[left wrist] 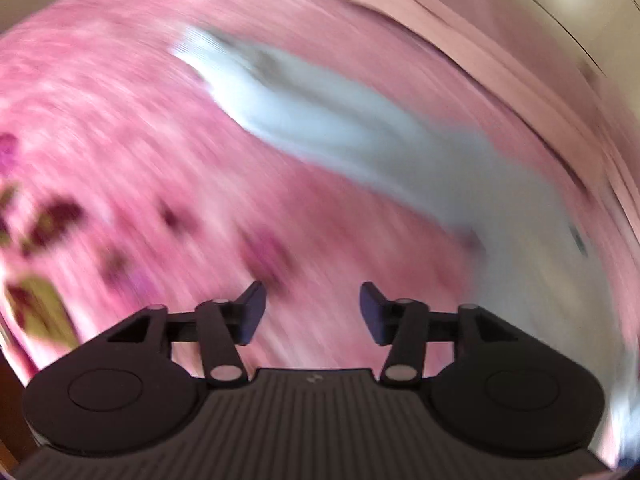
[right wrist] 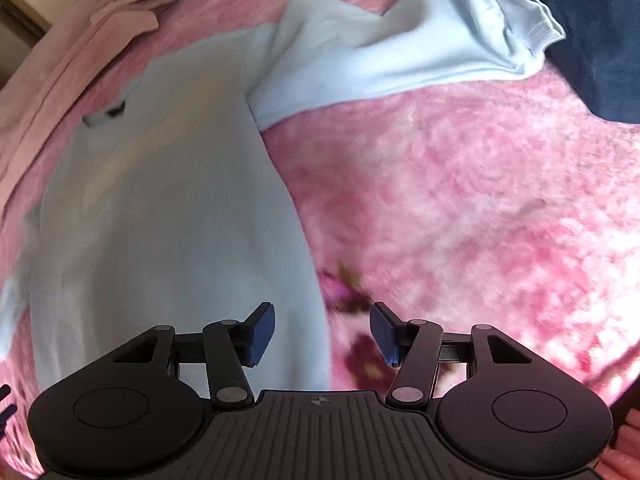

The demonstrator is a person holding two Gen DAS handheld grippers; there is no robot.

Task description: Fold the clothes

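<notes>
A pale blue sweatshirt (right wrist: 160,208) lies flat on a pink fluffy blanket (right wrist: 460,184). One sleeve (right wrist: 400,52) stretches to the upper right, its ribbed cuff lying against a dark blue garment. My right gripper (right wrist: 322,334) is open and empty, hovering over the sweatshirt's right edge near the hem. In the blurred left wrist view the sweatshirt (left wrist: 400,148) runs from the upper middle to the right. My left gripper (left wrist: 312,312) is open and empty above the blanket (left wrist: 140,128), left of the sweatshirt.
A dark blue garment (right wrist: 592,32) lies at the upper right of the right wrist view. Folded pale pink fabric (right wrist: 80,36) lies along the blanket's far edge. Dark floral patches (left wrist: 48,220) mark the blanket at the left.
</notes>
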